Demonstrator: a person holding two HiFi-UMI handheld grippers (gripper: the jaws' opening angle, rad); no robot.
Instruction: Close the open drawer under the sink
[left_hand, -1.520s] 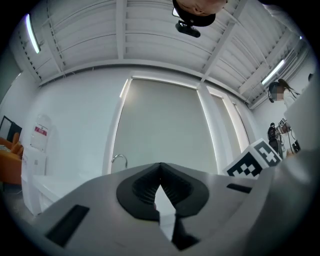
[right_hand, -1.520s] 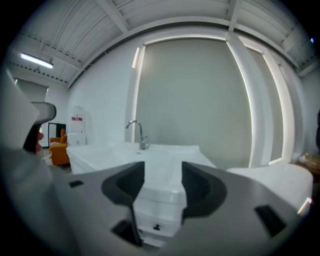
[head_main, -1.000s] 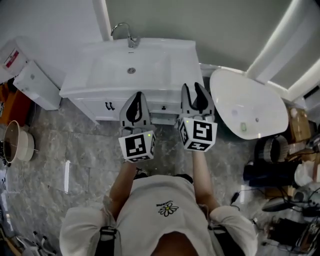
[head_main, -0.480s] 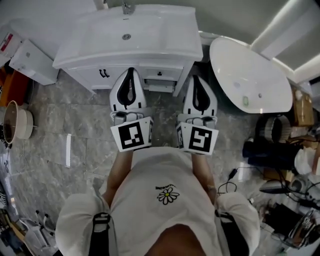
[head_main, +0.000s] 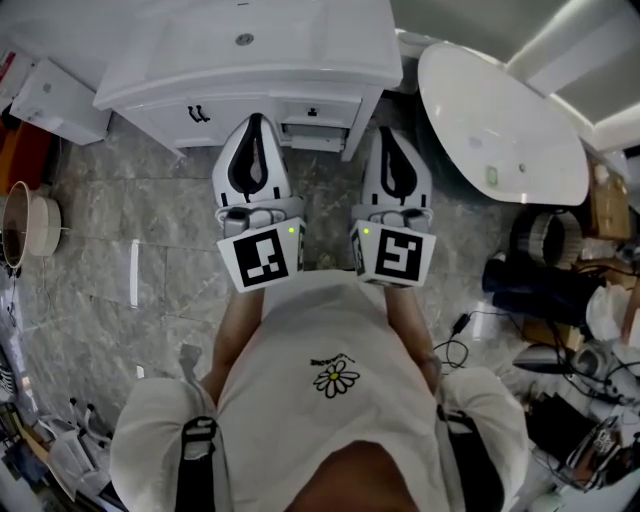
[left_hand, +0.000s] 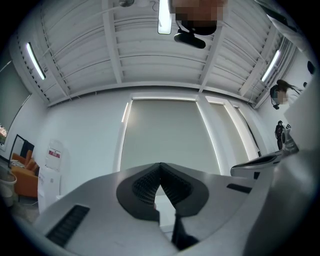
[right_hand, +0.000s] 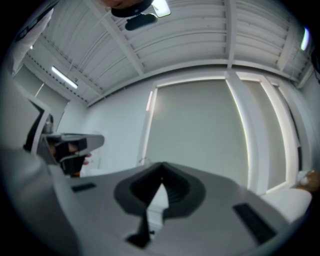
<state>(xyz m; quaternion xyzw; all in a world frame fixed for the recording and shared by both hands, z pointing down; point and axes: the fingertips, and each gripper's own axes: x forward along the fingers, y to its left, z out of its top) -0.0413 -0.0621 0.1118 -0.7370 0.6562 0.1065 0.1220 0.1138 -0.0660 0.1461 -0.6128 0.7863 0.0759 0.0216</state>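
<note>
Head view: holds left hand-held gripper (head_main: 253, 122) and right hand-held gripper (head_main: 386, 132) side by side above grey marble floor (head_main: 150, 220), jaws of each pressed together on nothing. Faces small white drawer (head_main: 312, 128), pulled slightly out beneath white ceramic sink (head_main: 250, 75), far, between both tips.

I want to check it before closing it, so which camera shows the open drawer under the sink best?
The head view: the drawer juts from the cabinet below the sink. Both gripper views aim at wall and ceiling; no drawer shows there.
</note>
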